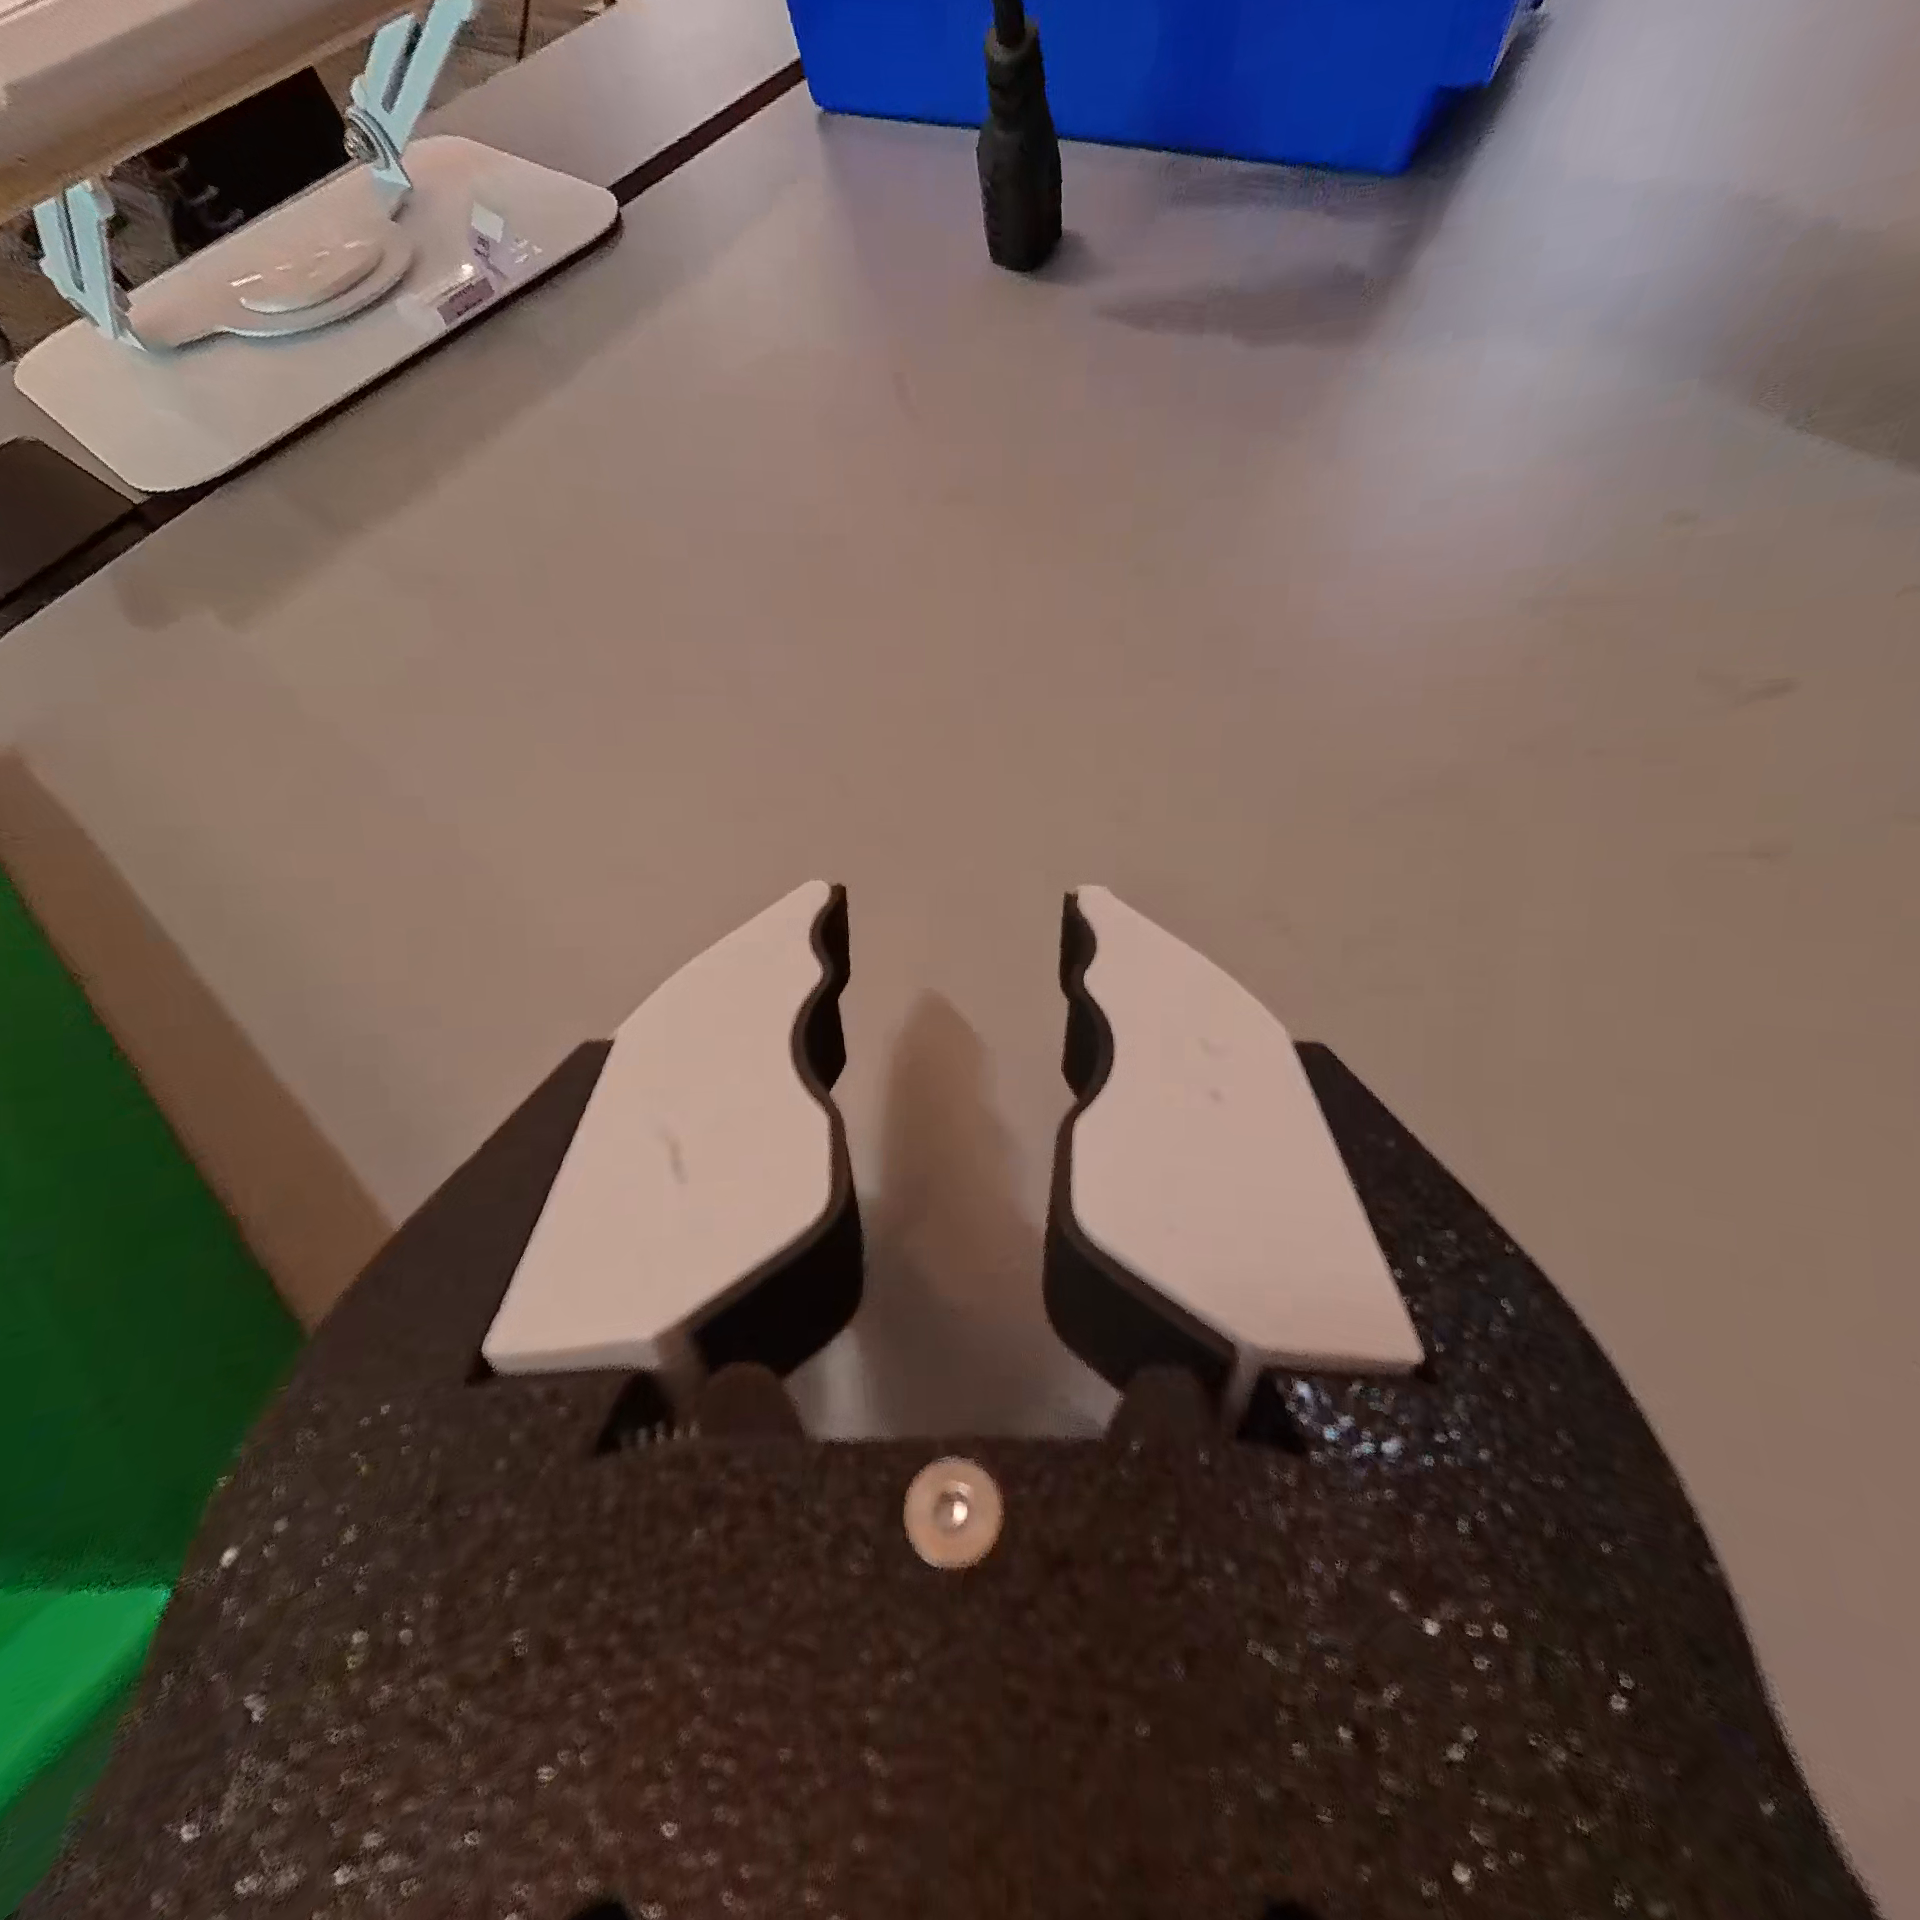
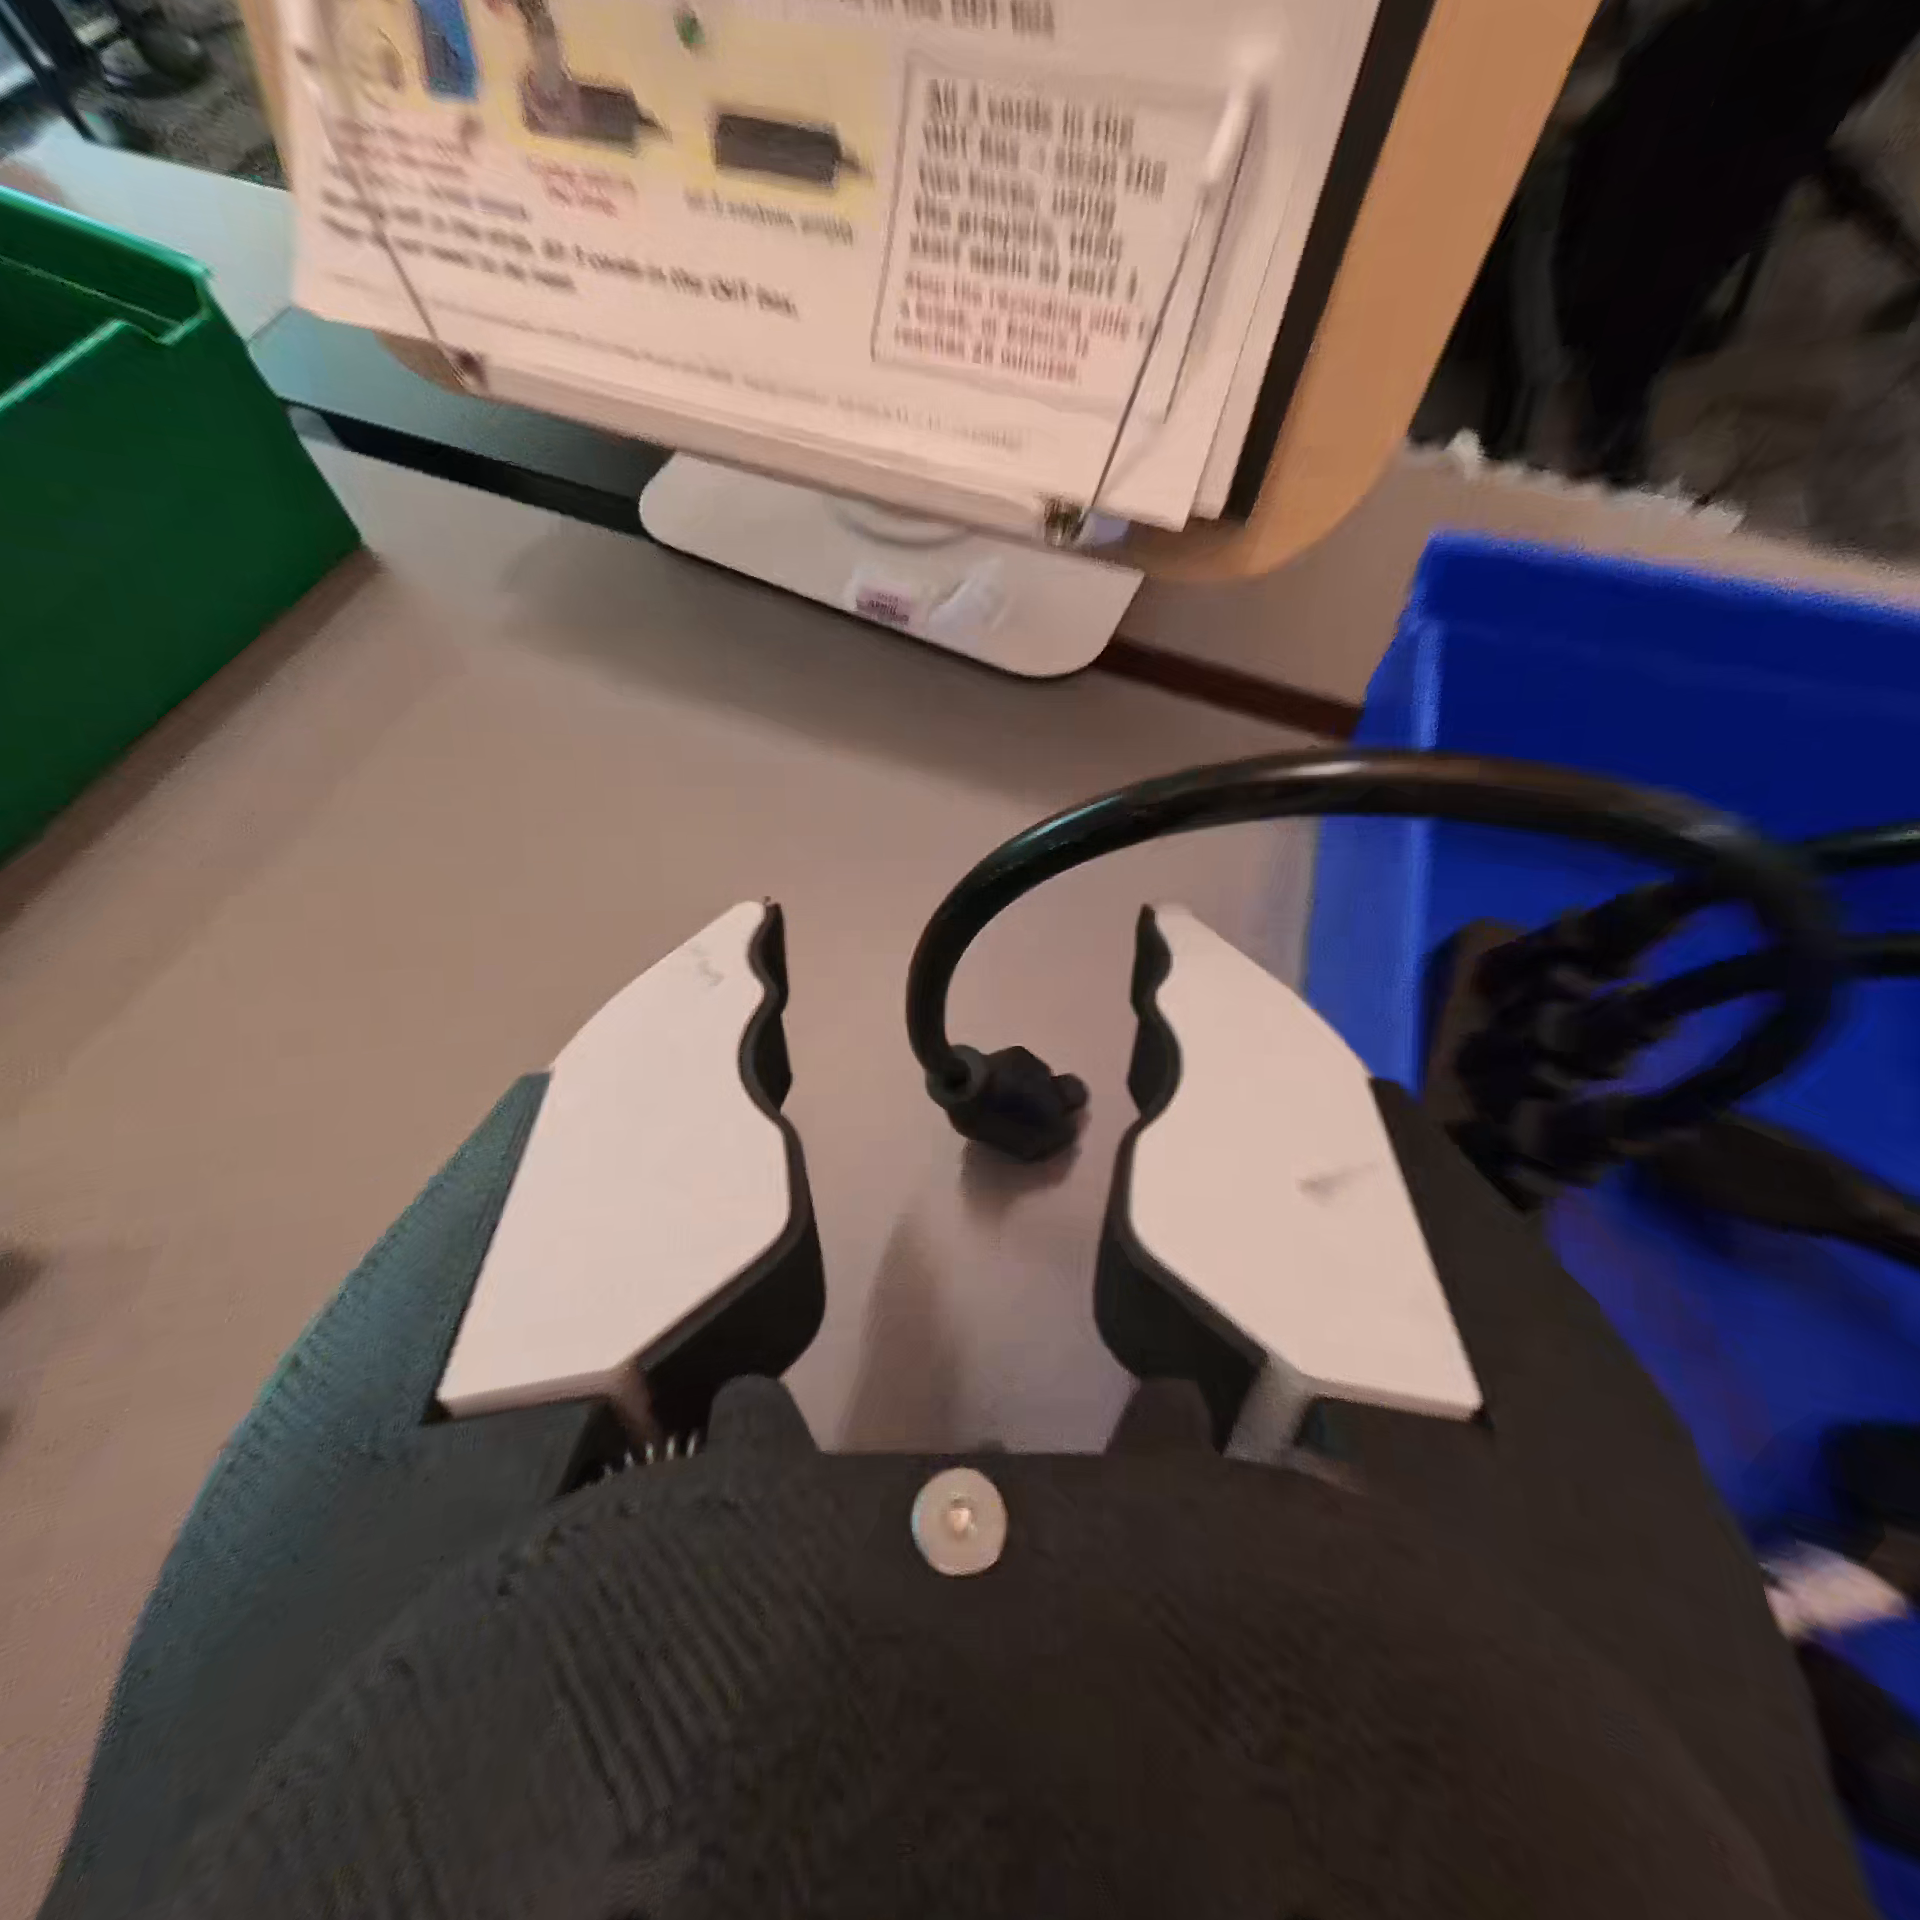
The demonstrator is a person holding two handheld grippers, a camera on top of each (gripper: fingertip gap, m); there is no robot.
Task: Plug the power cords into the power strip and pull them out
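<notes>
A black power cord [image 2: 1247, 790] arches out of the blue bin [image 2: 1662, 748] and its black end connector [image 2: 1013, 1107] rests on the grey table. My right gripper [image 2: 956, 914] is open, its white fingers on either side of the connector without touching it. A tied bundle of the cord [image 2: 1558, 1039] hangs over the bin's edge. My left gripper [image 1: 956, 894] is open and empty above bare table. In the left wrist view a black cord end [image 1: 1020, 177] hangs down in front of the blue bin [image 1: 1195, 83]. No power strip shows.
A green bin [image 2: 135, 499] stands at the left, also seen at the left edge of the left wrist view [image 1: 94, 1299]. A stand with a white base [image 2: 894, 582] holds printed instruction sheets [image 2: 779, 208] at the back. Its base [image 1: 312, 301] shows far left. Left tips to right tips: about 30 cm.
</notes>
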